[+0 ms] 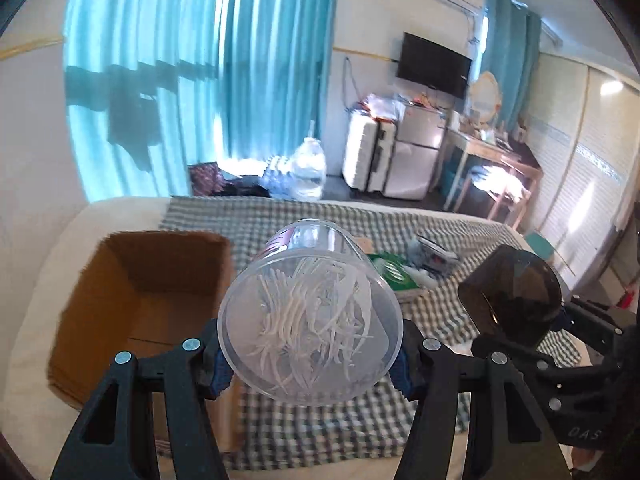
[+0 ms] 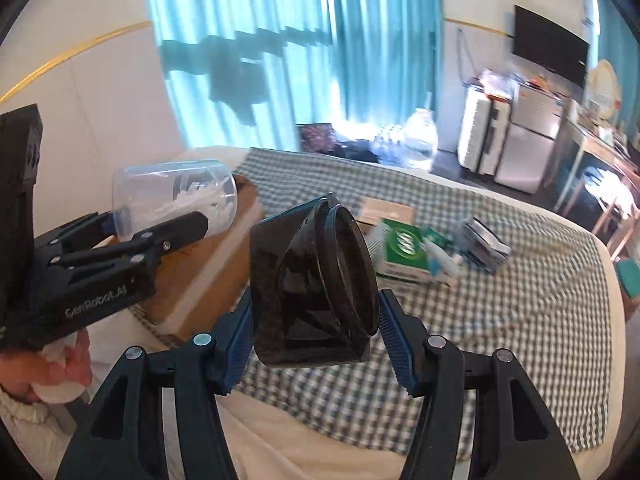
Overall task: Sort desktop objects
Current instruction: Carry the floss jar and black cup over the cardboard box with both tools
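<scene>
My left gripper [image 1: 310, 364] is shut on a clear plastic tub [image 1: 310, 328] of white sticks, held on its side above the checked cloth, its base facing the camera. In the right wrist view the same tub [image 2: 176, 200] hangs over the open cardboard box [image 2: 200, 264], gripped by the left gripper [image 2: 160, 220]. My right gripper [image 2: 316, 340] is shut on a dark smoked-plastic container [image 2: 308, 284] with a round rim, lifted off the bed. That dark container [image 1: 510, 292] also shows at the right of the left wrist view.
An open cardboard box [image 1: 136, 304] sits at the left on the bed. On the green checked cloth [image 2: 500, 312] lie a green box [image 2: 404, 252], small tubes [image 2: 444, 264] and a shiny packet [image 2: 484, 244]. A hand [image 2: 44, 376] holds the left gripper's handle.
</scene>
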`<state>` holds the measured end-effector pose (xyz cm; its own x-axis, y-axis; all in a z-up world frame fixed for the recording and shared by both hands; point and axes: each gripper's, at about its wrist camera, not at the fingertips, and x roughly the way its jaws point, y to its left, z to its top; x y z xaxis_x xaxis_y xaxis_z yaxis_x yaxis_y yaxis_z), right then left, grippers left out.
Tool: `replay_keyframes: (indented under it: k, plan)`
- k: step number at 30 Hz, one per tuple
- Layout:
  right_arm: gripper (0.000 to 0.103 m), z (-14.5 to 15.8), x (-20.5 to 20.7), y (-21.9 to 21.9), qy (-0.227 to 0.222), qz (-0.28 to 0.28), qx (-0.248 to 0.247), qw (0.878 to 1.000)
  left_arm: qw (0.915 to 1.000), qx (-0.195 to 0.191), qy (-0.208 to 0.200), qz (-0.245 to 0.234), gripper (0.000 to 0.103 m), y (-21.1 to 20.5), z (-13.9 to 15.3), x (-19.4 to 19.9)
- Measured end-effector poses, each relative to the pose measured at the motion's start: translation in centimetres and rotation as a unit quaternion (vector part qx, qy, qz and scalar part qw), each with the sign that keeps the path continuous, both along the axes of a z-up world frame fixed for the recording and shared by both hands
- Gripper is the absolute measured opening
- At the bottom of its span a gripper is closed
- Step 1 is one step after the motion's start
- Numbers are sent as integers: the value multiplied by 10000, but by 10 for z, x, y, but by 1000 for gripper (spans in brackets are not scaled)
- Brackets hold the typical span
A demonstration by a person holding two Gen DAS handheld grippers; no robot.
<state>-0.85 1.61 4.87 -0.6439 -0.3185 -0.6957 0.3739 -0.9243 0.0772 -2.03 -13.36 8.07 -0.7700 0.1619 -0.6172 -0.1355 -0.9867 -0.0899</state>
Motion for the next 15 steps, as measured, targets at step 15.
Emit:
replay_keyframes:
  k: [15]
  plan:
    - [58, -11, -38, -156, -440, 1396, -530, 9878, 9898, -122, -580, 1298, 62, -144, -50, -10]
